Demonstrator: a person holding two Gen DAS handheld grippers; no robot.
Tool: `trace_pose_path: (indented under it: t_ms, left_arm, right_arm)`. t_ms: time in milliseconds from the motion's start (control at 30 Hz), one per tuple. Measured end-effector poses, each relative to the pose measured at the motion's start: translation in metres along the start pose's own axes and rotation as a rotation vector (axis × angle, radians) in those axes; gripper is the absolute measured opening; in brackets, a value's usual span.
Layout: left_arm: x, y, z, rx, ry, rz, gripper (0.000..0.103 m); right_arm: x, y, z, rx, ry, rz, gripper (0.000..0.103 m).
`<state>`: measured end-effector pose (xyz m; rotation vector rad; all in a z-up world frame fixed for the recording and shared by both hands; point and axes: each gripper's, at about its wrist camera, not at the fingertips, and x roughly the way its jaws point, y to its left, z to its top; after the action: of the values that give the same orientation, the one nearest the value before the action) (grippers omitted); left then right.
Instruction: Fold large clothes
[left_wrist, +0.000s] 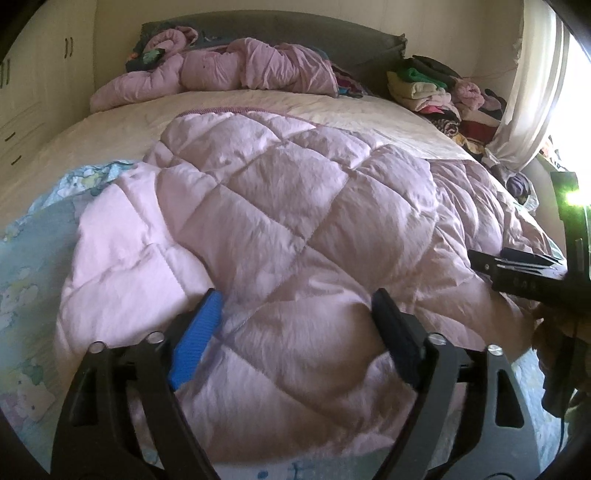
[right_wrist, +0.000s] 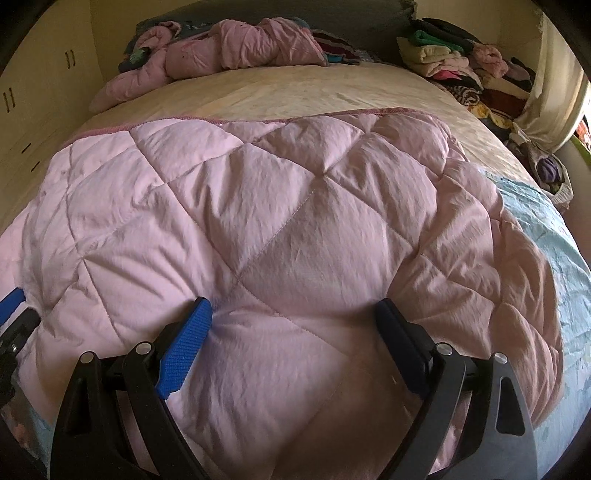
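- Found the pink quilted padded cover (left_wrist: 295, 192) spread over the middle and lower part of both views, its stitched far edge lying across the middle of the bed.
- Found the left gripper (left_wrist: 297, 299) wide open at the bottom of its view, set around a puff of padding and pinching nothing. Found the right gripper (right_wrist: 293, 304) wide open in the same way.
- Judged one risk: closing on such a thick puff could catch only the top layer, leaving the lower layer behind.
- Judged another: slippery fabric could slide out, and unequal lifting could skew the fold.
- Noted a soft, yielding surface: beige bed sheet (left_wrist: 110, 129) and light blue printed sheet (left_wrist: 22, 258) at lower left.
- Noted a crumpled pink padded garment (left_wrist: 221, 70) at top centre, a pile of folded clothes (left_wrist: 436, 88) and a white curtain (left_wrist: 528, 92) at upper right, and a cream wardrobe (left_wrist: 37, 55) at upper left.
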<state>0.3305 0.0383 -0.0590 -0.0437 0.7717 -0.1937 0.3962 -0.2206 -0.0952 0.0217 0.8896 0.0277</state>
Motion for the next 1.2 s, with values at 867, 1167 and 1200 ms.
trace_pose_path:
  t_ms: [867,1167,1200]
  left_arm:
    - [-0.117,-0.002,-0.018,0.083,-0.108,0.190,0.094]
    - [-0.141,0.006,-0.030,0.048,-0.138,0.208,0.094]
    - [-0.142,0.007,-0.031,0.043,-0.136,0.211,0.094]
  right_arm:
    - [-0.165,-0.061,-0.054,0.120,-0.231,0.179,0.099]
    - [-0.194,-0.074,-0.068,0.146,-0.257,0.202,0.099]
    - [-0.197,-0.076,-0.070,0.148,-0.261,0.204,0.099]
